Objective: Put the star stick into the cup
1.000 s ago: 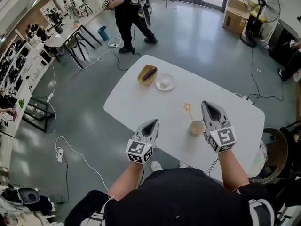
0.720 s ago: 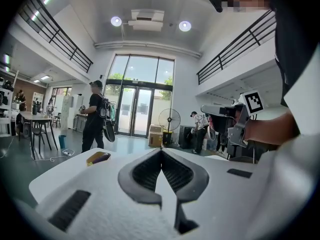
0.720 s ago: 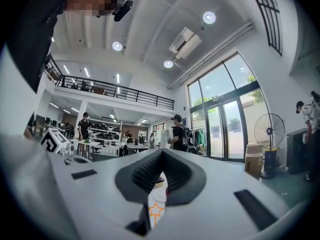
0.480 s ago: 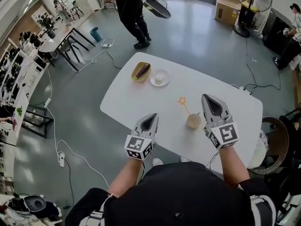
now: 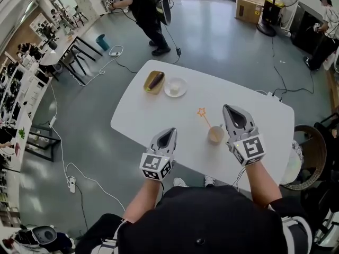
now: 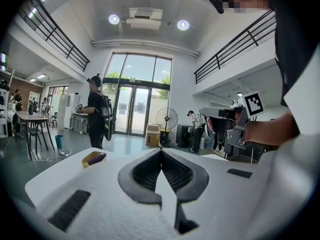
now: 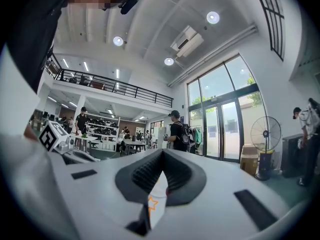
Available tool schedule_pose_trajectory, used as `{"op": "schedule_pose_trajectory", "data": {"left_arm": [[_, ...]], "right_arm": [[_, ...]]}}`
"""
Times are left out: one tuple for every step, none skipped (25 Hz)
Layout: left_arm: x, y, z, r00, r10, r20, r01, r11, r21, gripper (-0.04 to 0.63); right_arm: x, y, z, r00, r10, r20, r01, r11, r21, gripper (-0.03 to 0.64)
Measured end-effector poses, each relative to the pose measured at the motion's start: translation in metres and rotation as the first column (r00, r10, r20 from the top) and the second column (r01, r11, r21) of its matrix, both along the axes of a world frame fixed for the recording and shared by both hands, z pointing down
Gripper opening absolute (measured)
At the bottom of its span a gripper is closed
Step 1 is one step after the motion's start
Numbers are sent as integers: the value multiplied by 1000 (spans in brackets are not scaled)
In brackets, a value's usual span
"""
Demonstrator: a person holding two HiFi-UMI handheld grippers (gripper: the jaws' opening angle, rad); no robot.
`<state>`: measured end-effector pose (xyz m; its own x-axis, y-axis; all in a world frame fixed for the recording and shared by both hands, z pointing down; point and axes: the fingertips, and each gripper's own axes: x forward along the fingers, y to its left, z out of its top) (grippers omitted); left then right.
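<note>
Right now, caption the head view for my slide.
Star stick in cup on white table; left tongs and right tongs flank it.

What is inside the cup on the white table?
The star stick leans in the cup, star end out past the rim. Its lower end is hidden by the cup's wall; the cup's bottom is too small to make out.

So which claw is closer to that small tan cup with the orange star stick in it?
Right. The right claw sits just right of the small tan cup; the left claw is farther off to its left, over the white table's near edge.
</note>
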<state>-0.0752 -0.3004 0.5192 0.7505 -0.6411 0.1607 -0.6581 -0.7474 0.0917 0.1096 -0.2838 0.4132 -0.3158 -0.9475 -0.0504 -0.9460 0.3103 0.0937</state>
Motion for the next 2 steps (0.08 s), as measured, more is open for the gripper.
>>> {"op": "schedule_pose_trajectory", "data": {"left_arm": [[0, 0, 0, 1000, -1, 0, 1, 1000, 0, 12], [1, 0, 1, 1000, -1, 1, 1, 1000, -1, 12]], "right_arm": [[0, 0, 1, 1000, 0, -1, 0, 1000, -4, 5], [-1, -1, 1, 1000, -1, -1, 1, 1000, -9, 5]]}}
